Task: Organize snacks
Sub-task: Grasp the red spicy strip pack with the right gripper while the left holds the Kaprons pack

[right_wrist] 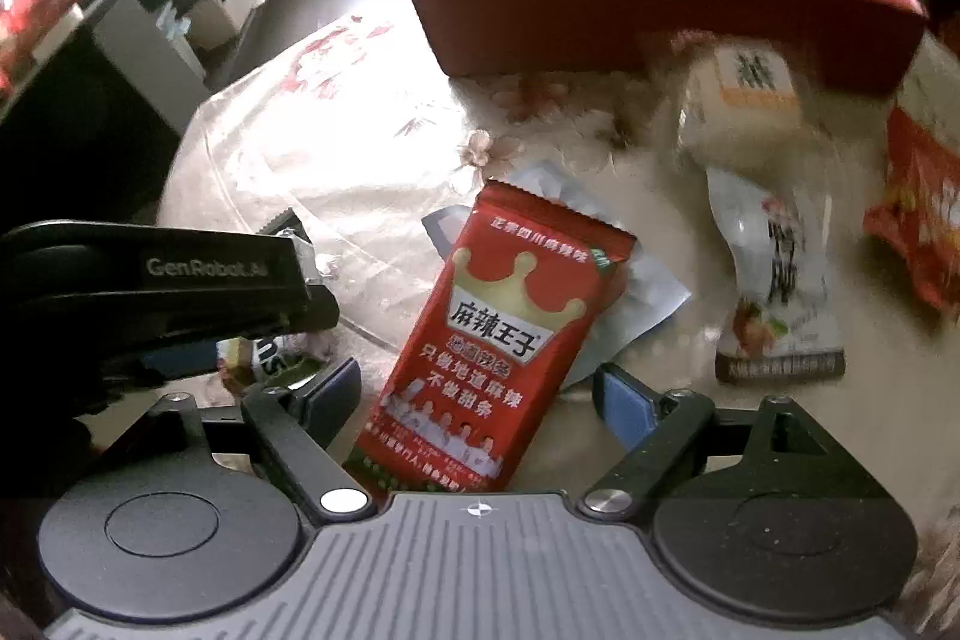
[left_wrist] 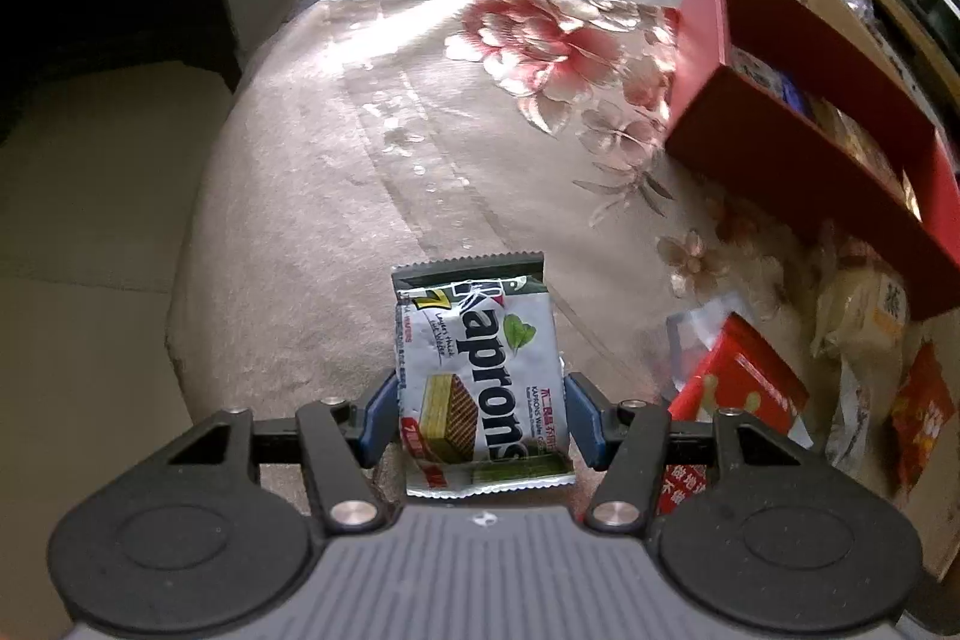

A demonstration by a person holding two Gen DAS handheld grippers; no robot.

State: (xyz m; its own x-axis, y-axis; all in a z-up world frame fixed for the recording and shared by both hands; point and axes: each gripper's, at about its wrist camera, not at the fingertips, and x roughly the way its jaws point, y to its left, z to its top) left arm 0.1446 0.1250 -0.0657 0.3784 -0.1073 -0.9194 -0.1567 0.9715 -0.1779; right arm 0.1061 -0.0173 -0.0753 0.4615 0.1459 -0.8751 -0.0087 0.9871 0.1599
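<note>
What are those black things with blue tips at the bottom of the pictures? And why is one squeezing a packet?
Those are two grabbing tools that a person holds, one in each hand. Each tool has a small camera looking forward along its blue-tipped jaws, so each picture is that tool's own view.

In the left tool's picture, the left gripper has its jaws shut on a Kaprons wafer packet, lifted over a flowered tablecloth.

In the right tool's picture, the right gripper has its jaws open on either side of a red spicy snack packet, not squeezing it. Behind lies a red box with some snacks inside. More packets lie loose on the cloth, like a white packet.
</note>
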